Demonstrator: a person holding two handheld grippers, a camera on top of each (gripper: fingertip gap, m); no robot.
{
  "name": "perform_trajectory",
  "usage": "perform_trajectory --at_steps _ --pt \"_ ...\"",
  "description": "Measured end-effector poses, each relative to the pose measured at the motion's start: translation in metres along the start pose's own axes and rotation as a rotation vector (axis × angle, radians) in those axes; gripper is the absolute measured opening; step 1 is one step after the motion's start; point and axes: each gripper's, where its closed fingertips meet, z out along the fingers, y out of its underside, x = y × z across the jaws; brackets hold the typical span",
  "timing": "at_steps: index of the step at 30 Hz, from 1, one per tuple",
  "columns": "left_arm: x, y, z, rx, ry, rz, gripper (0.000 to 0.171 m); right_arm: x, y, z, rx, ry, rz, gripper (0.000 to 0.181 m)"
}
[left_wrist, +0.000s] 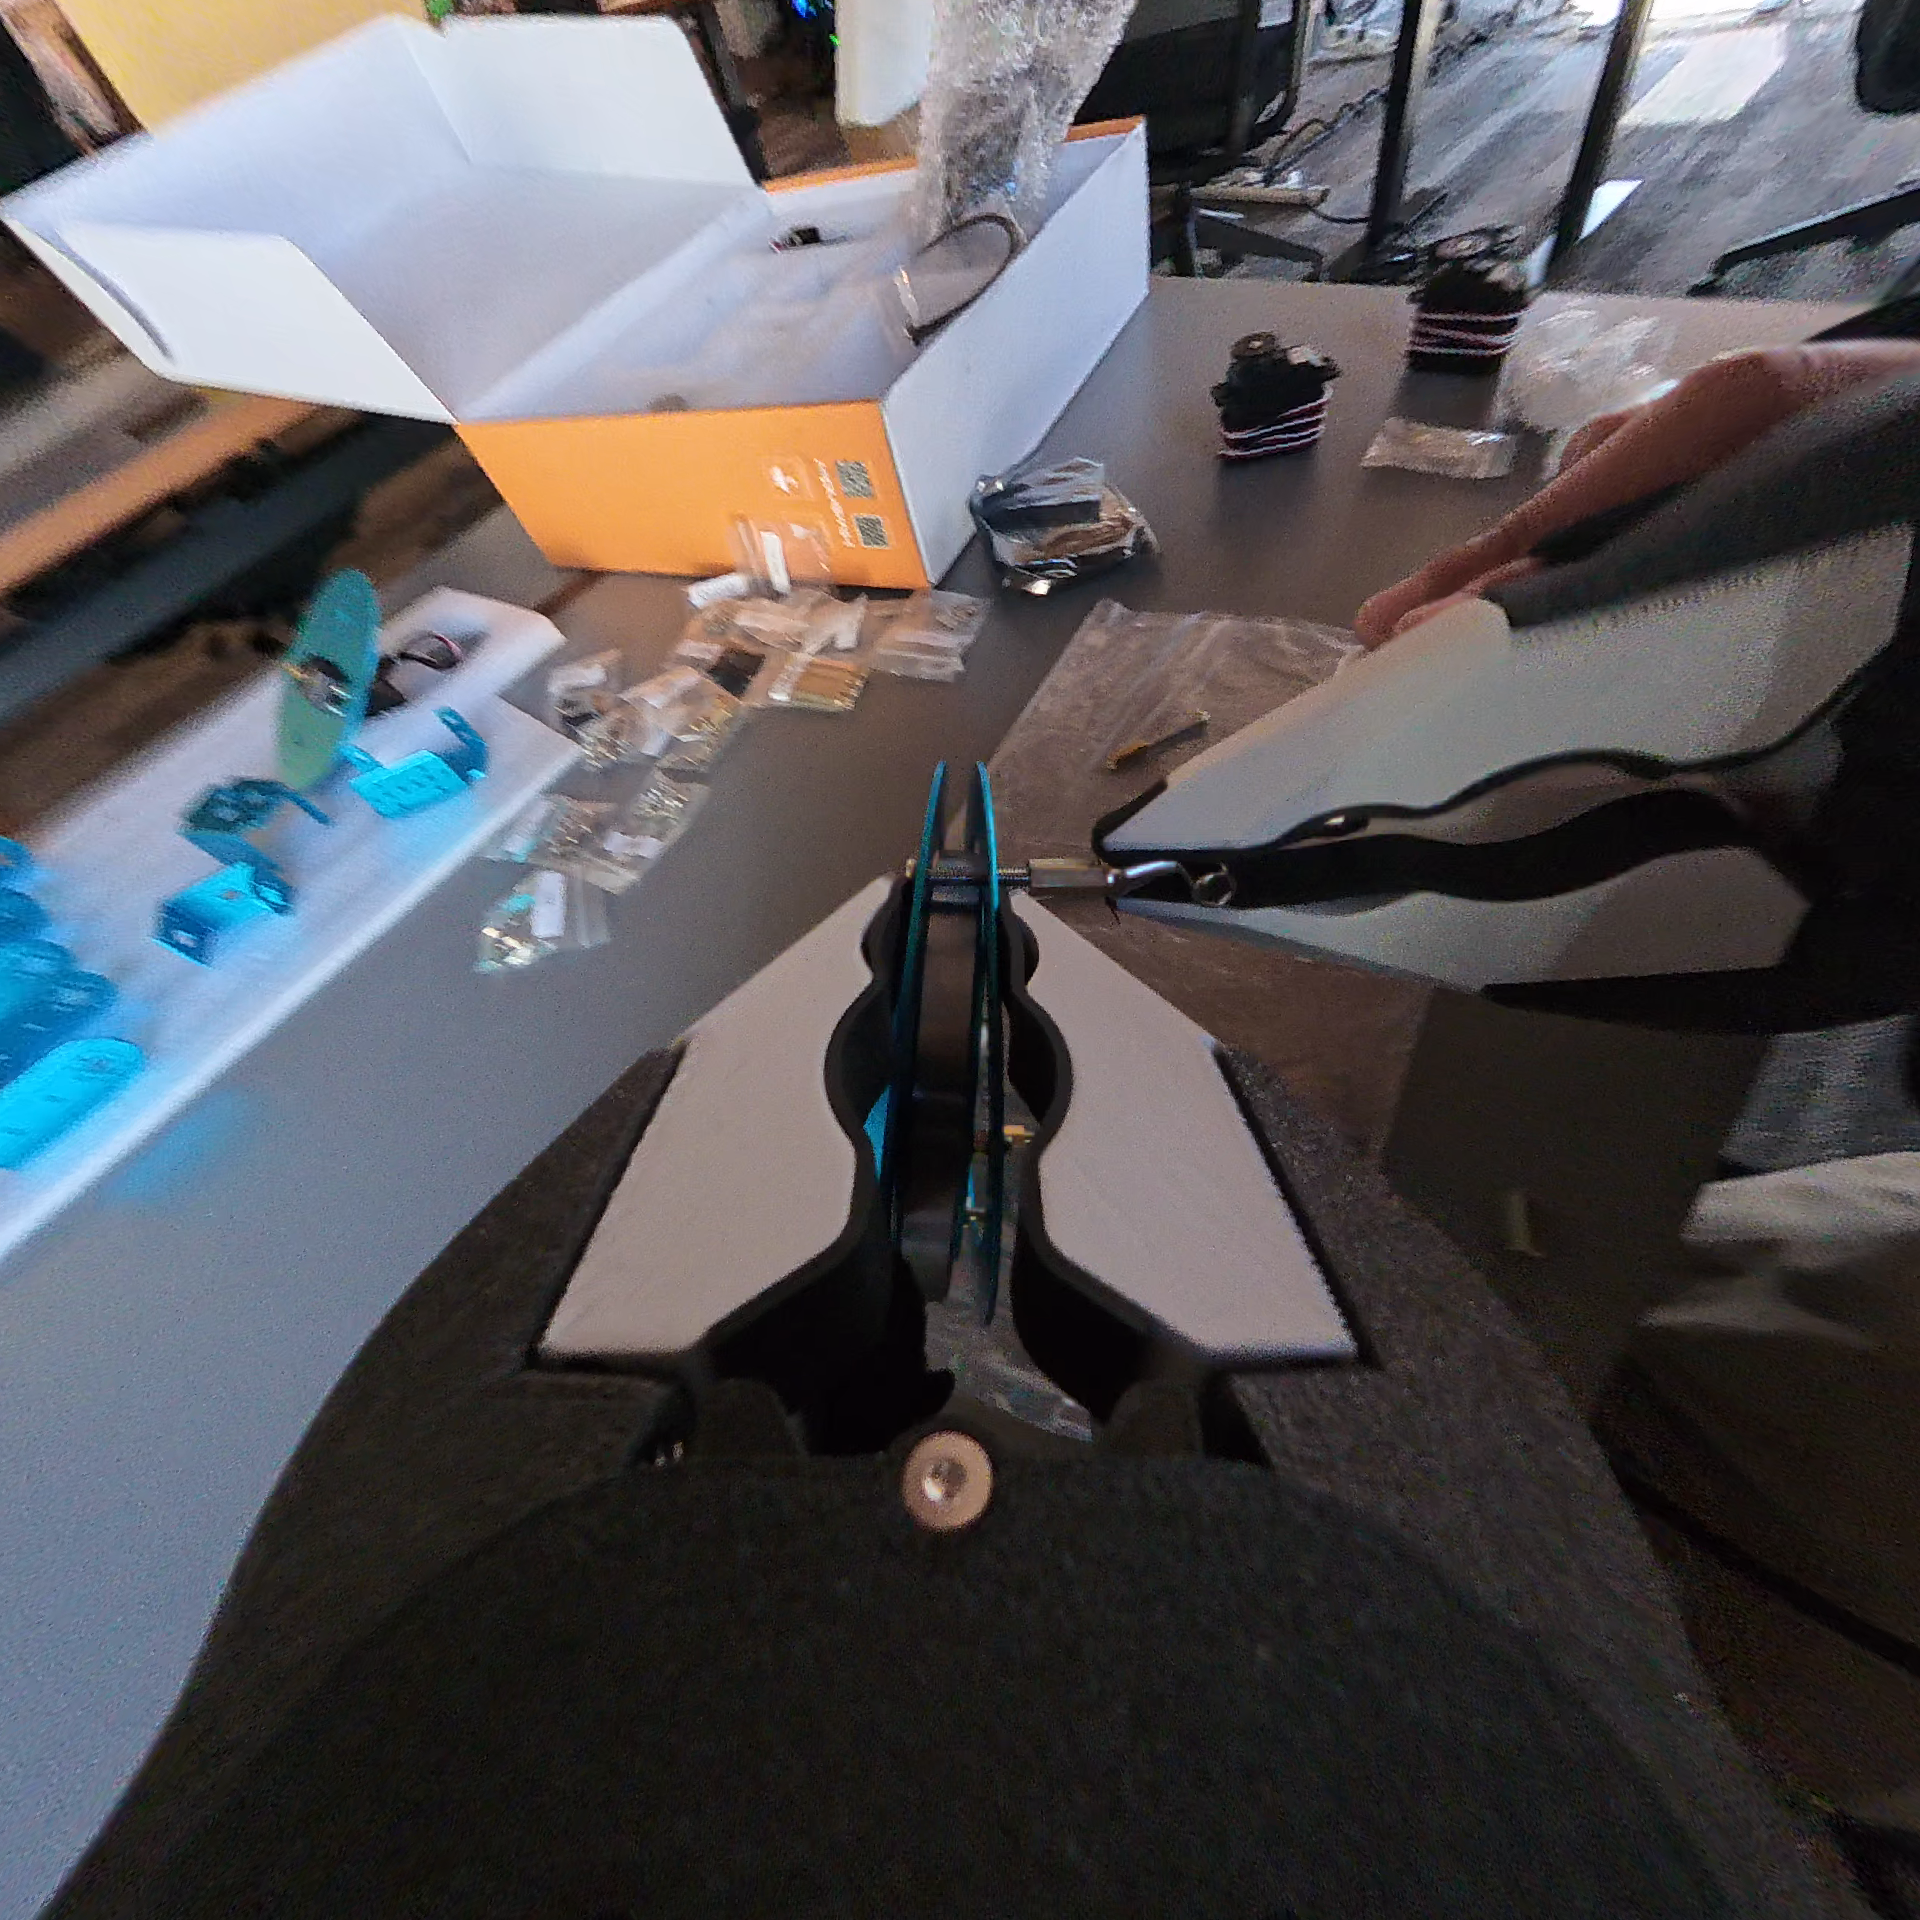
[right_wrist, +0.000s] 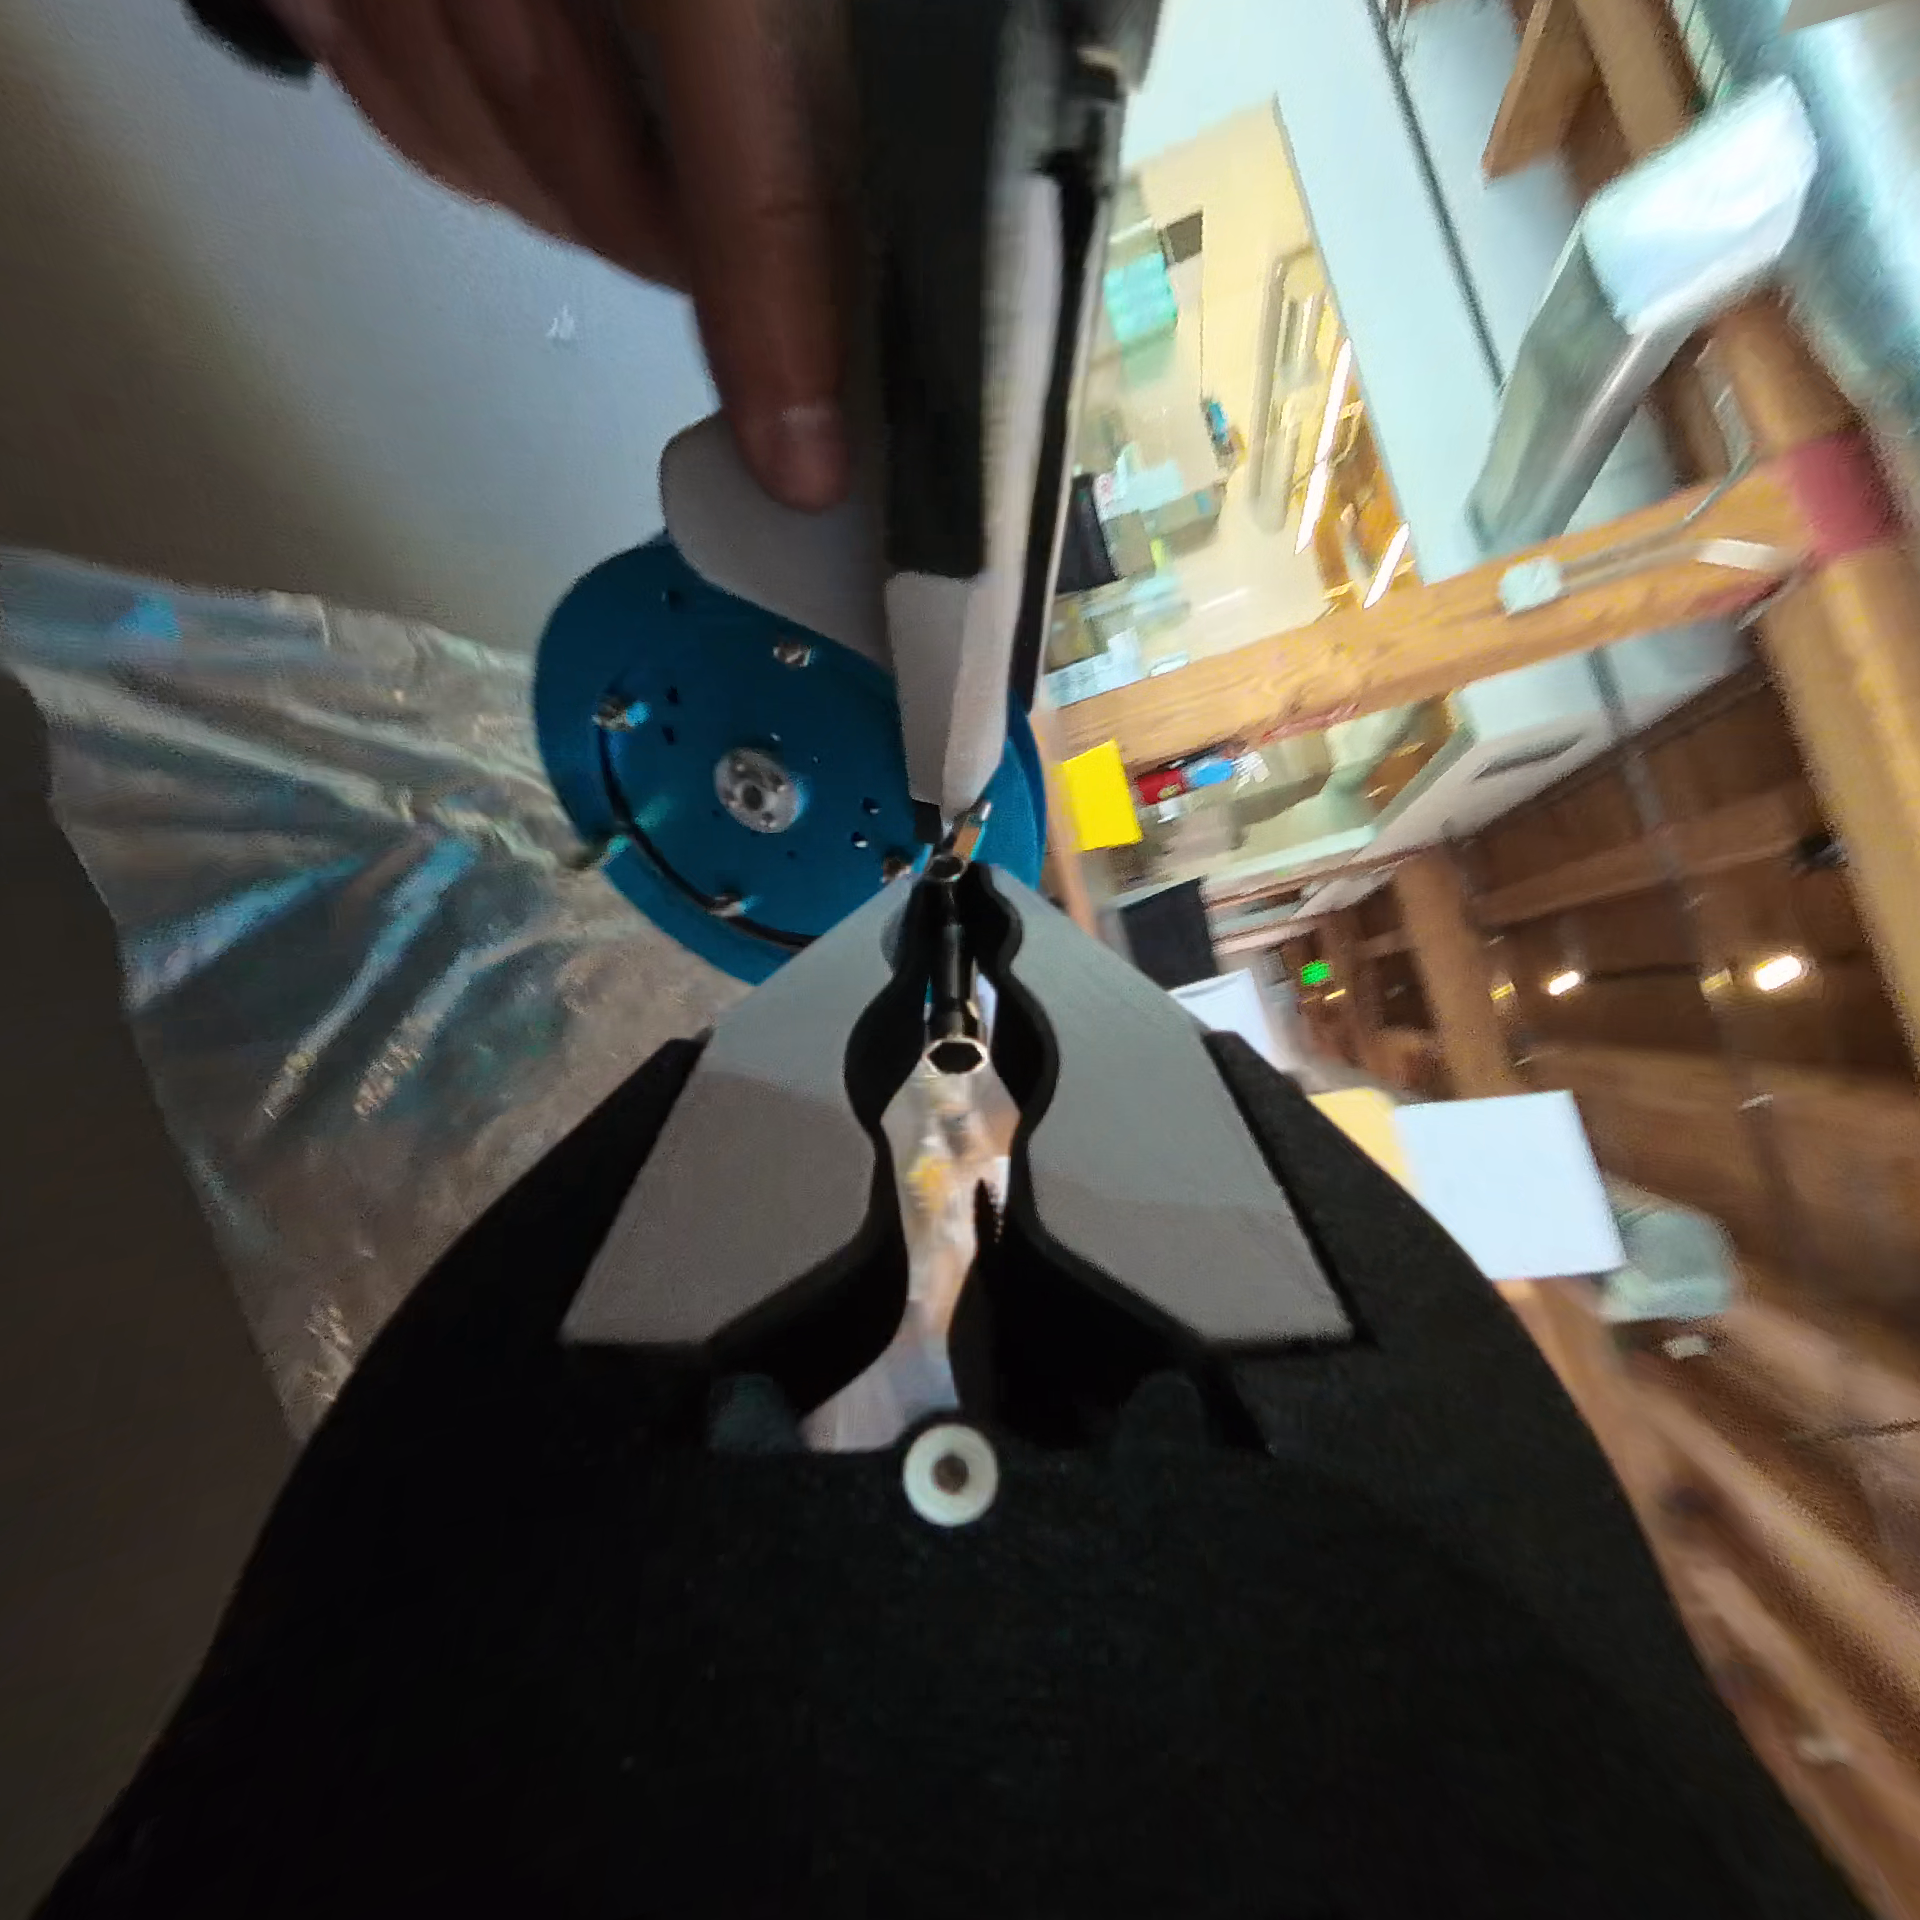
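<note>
My left gripper (left_wrist: 954, 894) is shut on a blue assembly of two round plates (left_wrist: 940, 1039), held edge-on above the dark table. A screw runs between the plates near the fingertips. My right gripper (left_wrist: 1107, 868) comes in from the right, shut on a small metal socket tool (left_wrist: 1153, 878) whose tip meets a silver nut (left_wrist: 1060, 876) on that screw. In the right wrist view my right gripper (right_wrist: 951, 883) grips the tool (right_wrist: 951, 997). The blue plate (right_wrist: 707, 748) shows face-on, with the left gripper (right_wrist: 951, 800) and a hand (right_wrist: 769, 312) above it.
An open orange and white box (left_wrist: 686, 488) stands at the back. Several small hardware bags (left_wrist: 727, 686), blue brackets (left_wrist: 239, 831), another blue disc (left_wrist: 327, 675), black servos (left_wrist: 1273, 400) and a clear plastic bag (left_wrist: 1143, 665) lie on the table. Wooden shelving (right_wrist: 1558, 727) is behind. Left and right tips are no more than a few centimetres apart.
</note>
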Motion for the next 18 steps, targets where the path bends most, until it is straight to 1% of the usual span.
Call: perform_trajectory --at_steps 1,2,5,9,12,16,18 --pt "-0.002 -0.003 0.0 0.015 -0.023 0.027 0.011 0.001 0.0 0.001 -0.002 -0.015 0.109 0.005" --pt "-0.003 -0.007 -0.001 0.043 -0.025 0.021 0.012 0.005 0.0 0.002 0.005 -0.015 0.24 0.005" --pt "-0.006 -0.02 -0.004 0.115 -0.022 -0.009 0.013 0.021 -0.004 0.0 0.102 -0.022 0.651 0.006" --pt "-0.01 -0.029 -0.006 0.167 -0.088 0.056 0.013 0.03 -0.005 0.001 0.167 -0.054 1.044 0.006" --pt "-0.011 -0.034 -0.009 0.211 -0.11 0.114 0.013 0.032 -0.008 0.0 0.272 -0.171 1.413 0.006" --pt "-0.012 -0.04 -0.013 0.264 -0.163 0.245 0.012 0.033 -0.011 -0.002 0.357 -0.351 1.765 0.006" --pt "-0.011 -0.044 -0.017 0.301 -0.164 0.267 0.012 0.036 -0.015 -0.004 0.432 -0.473 1.978 0.006"
